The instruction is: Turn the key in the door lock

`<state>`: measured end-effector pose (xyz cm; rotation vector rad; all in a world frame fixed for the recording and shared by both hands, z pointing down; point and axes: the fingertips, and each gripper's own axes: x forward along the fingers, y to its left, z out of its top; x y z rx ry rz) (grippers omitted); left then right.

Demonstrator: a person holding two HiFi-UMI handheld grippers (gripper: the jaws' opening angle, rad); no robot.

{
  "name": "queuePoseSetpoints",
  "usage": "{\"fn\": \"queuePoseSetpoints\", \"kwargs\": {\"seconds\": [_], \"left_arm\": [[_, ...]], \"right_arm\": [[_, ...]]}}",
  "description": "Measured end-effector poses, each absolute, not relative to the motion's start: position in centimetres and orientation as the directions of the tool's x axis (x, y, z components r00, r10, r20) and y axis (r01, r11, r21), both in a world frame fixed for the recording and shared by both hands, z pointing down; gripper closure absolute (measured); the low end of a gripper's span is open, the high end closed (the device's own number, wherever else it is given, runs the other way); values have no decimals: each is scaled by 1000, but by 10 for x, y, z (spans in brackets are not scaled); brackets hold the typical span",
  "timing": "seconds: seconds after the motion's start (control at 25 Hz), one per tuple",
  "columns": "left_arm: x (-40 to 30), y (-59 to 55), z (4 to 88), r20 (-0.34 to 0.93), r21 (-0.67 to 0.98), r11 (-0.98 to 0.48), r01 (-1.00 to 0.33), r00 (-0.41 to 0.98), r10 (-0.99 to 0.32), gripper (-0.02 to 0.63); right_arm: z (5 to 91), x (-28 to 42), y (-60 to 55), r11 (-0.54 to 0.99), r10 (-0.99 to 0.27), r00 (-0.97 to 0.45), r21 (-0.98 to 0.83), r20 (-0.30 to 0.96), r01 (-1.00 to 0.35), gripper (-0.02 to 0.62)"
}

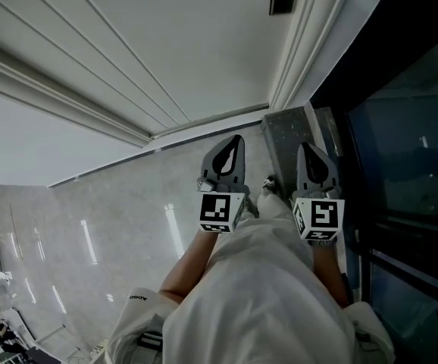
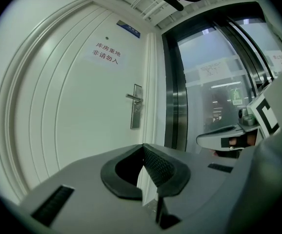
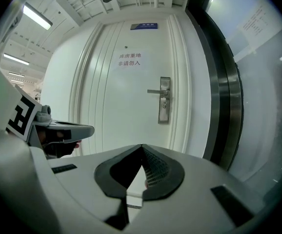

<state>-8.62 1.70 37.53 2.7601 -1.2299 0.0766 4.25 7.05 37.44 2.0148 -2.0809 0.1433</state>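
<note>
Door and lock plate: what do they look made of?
Door: white painted panel, satin finish, moulded ribs; wood or steel beneath, cannot tell. Lock plate: silver metal, probably brushed steel, going by its dull grey sheen.

Smooth, matt white painted door (image 3: pixel 121 96); shiny metal lock plate (image 3: pixel 165 101); glossy polished stone-look floor (image 1: pixel 90 226); dark reflective glass panel (image 1: pixel 408 127).

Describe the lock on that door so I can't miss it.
Find the white door. Near its right edge, beside the dark frame, stands a narrow metal plate with a lever handle pointing left. Unlike the printed sign higher up, it is shiny metal.
</note>
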Motion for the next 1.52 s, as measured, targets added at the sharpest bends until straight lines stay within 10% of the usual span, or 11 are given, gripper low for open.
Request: {"fn": "queuePoseSetpoints", "kwargs": {"seconds": [1.52], "left_arm": [[-37,-188,362,100,2,-543,-840,540,-835,600]], "right_arm": [[383,133,-163,86,-971,-92,-35,223,-996,595]]}}
